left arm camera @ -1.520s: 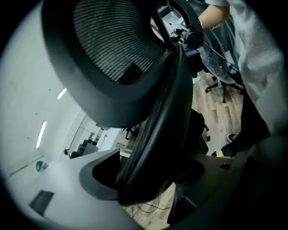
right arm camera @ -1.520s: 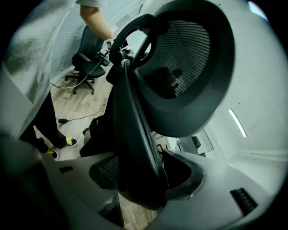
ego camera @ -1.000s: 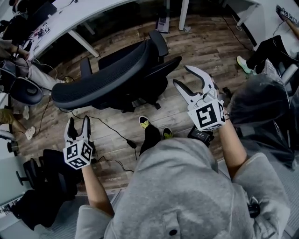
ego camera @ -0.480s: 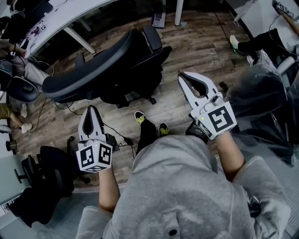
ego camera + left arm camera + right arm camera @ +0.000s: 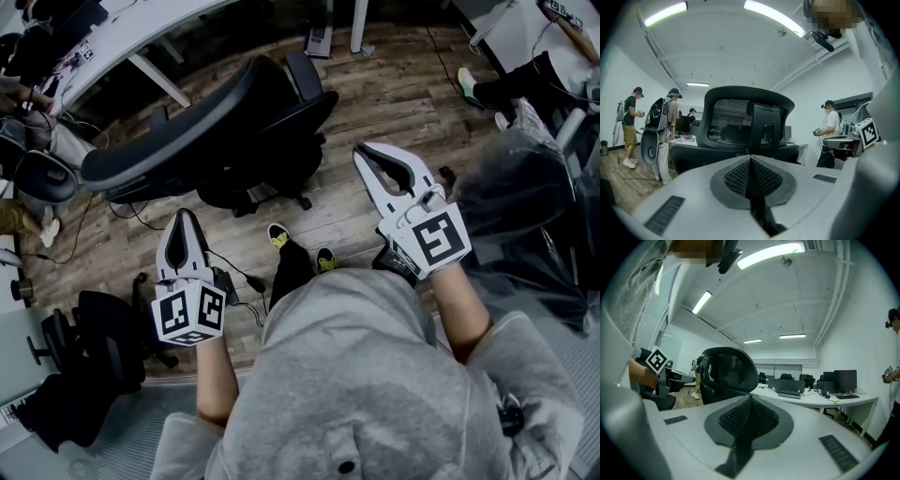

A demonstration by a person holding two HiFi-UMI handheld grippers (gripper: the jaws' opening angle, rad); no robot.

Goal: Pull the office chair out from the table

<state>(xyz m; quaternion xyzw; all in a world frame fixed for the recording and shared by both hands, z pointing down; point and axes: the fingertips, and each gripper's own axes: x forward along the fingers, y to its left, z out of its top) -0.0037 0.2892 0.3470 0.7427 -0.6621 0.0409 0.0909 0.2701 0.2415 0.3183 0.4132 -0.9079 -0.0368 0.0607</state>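
Office chair (image 5: 216,141) stands on wood floor (image 5: 403,84) clear of the desk (image 5: 131,37), backrest toward both claws, untouched; left claw (image 5: 185,218) pressed together, empty; right claw (image 5: 366,157) has just been closing, together now, nothing between.

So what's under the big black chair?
Wooden floor and a bit of its wheeled base poking out. The office chair covers the rest of the base, so how many wheels it has can't be seen.
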